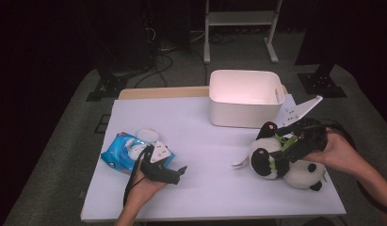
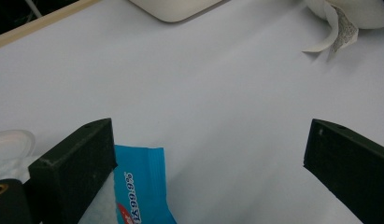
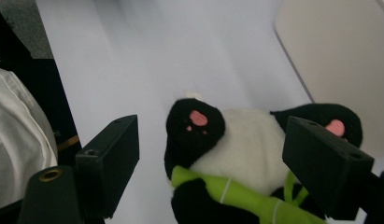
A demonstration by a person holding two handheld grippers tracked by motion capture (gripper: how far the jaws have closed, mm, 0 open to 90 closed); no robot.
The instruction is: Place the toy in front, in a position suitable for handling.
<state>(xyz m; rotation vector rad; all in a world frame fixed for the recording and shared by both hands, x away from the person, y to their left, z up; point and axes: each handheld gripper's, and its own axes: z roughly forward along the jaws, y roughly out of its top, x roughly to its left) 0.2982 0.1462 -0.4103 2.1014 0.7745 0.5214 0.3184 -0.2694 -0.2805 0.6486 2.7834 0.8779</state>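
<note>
On my left, the wipes pack lies on the white table near its left edge, a blue packet with its lid flipped open. My left gripper rests just to the right of it, low over the table, pointing right. In the left gripper view its jaws stand wide apart with nothing but bare table between them, and the pack's blue corner sits against the inside of the left jaw.

Further right, the white bin stands at the far side of the table.

In front of the bin, toward the right edge, the panda lies on the table, holding a green stalk. My right gripper is over it from the right. In the right gripper view its jaws are wide open, one on each side of the panda, not closed on it.
</note>
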